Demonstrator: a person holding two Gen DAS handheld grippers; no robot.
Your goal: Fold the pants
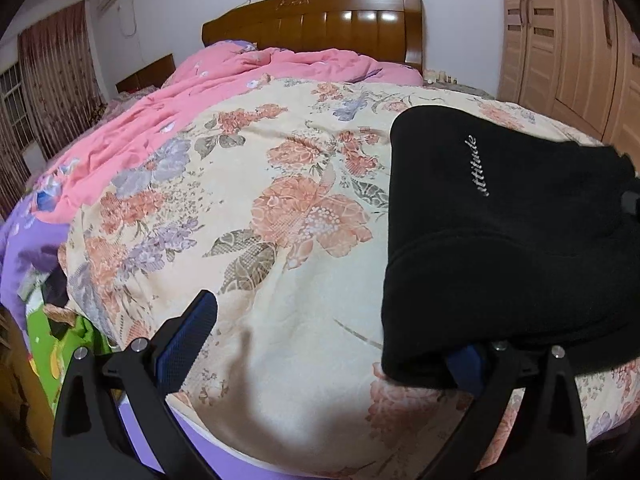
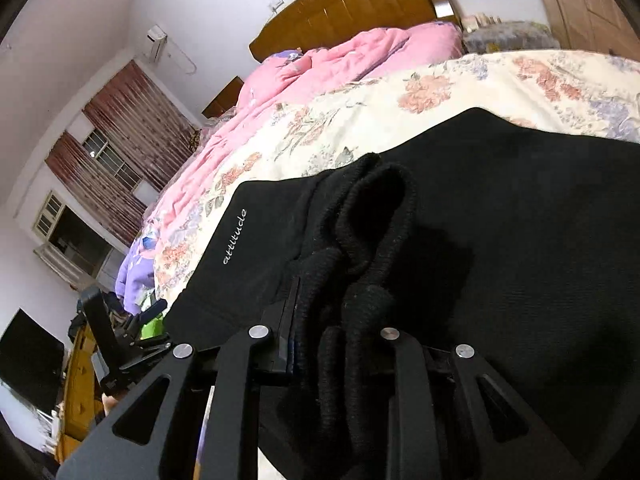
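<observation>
Bedroom, work surface is a bed with a cream floral bedspread (image 1: 280, 184) filling most of the left wrist view. Black pants (image 1: 500, 240) lie on it at the right side of that frame, folded into a thick stack with a rounded fold edge facing the lower centre. White script lettering "attitude" (image 1: 478, 166) sits on the top layer. In the right wrist view the pants fill the centre and right; a bunched ribbed band (image 2: 372, 248) runs up the middle of the frame, lettering left of it.

Right gripper (image 2: 332, 340): jaws clamped on that ribbed band, cloth squeezed between the two fingers at lower centre. Left gripper (image 1: 328, 340): jaws spread wide, nothing between them. Left blue pad (image 1: 188, 340) is out over bare bedspread. The right finger is tucked under the near edge of the pants at lower right, touching the cloth, mostly hidden.

Outward from there: crumpled pink quilt (image 1: 168, 120) along the left and far side of the bedspread, purple sheet (image 1: 24, 248) under it at the left edge. Wooden headboard (image 1: 320, 20) top centre, white wall behind. Light wooden wardrobe (image 1: 560, 40) upper right. Reddish curtains (image 1: 56, 80) and a window upper left, wall AC unit (image 2: 156, 42) above them. Dark TV screen (image 2: 28, 360) at lower left of the right wrist view.
</observation>
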